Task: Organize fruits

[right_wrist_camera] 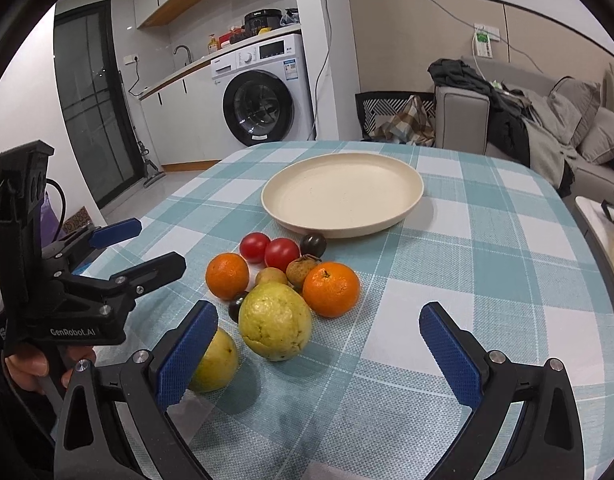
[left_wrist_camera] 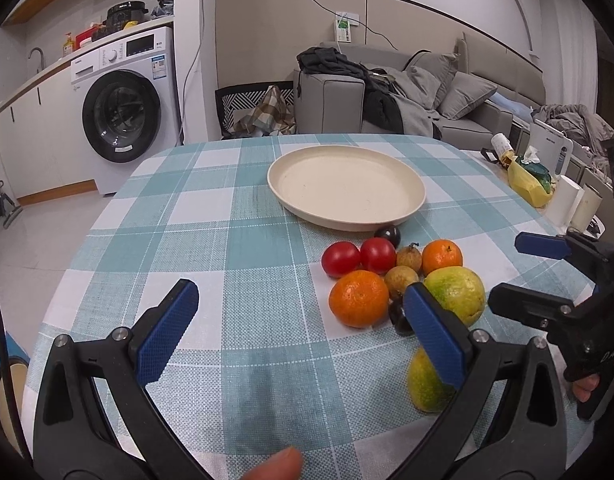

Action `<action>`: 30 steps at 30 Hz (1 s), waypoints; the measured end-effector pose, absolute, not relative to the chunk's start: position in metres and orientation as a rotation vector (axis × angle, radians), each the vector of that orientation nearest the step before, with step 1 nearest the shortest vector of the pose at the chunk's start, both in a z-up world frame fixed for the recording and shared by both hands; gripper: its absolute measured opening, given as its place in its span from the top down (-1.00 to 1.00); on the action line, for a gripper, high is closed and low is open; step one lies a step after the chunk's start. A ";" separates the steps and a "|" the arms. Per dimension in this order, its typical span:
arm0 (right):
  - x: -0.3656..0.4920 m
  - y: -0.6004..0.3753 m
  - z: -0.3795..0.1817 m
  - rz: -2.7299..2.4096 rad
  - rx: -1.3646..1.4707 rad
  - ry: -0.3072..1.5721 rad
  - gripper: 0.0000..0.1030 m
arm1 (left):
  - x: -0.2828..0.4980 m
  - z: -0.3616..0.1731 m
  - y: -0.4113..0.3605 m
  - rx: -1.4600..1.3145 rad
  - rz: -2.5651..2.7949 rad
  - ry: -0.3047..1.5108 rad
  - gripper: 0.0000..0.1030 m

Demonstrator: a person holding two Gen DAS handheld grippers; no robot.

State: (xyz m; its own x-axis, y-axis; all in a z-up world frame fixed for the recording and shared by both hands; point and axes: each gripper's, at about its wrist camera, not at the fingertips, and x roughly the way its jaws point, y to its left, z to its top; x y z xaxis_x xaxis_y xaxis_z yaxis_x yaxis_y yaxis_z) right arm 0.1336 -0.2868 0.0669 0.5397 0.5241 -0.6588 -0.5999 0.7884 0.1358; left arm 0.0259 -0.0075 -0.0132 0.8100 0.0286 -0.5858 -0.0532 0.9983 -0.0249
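Left wrist view: left gripper (left_wrist_camera: pixel 299 316) spread wide over bare checked tablecloth (left_wrist_camera: pixel 211 240), gripping nothing, with clustered fruit just right of it — two oranges (left_wrist_camera: pixel 359 298), two red tomatoes (left_wrist_camera: pixel 341 259), two green guavas (left_wrist_camera: pixel 457 292), small brown fruits (left_wrist_camera: pixel 401 279) and dark plums (left_wrist_camera: pixel 387 235). Right wrist view: right gripper (right_wrist_camera: pixel 319 328) likewise parted and empty, near guava (right_wrist_camera: pixel 275 322) between its fingers (right_wrist_camera: pixel 187 356), other guava touching the left pad. Beyond the pile, just past the far plum, cream plate (right_wrist_camera: pixel 407 204) with nothing on it.

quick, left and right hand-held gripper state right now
Left hand-held gripper: open, holding nothing, above the tablecloth.
Right hand-held gripper: open, holding nothing, near the guava.
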 end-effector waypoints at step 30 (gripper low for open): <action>0.148 -0.271 0.043 0.767 0.023 0.956 0.05 | 0.007 -0.022 -0.034 -0.025 -0.181 0.714 -0.84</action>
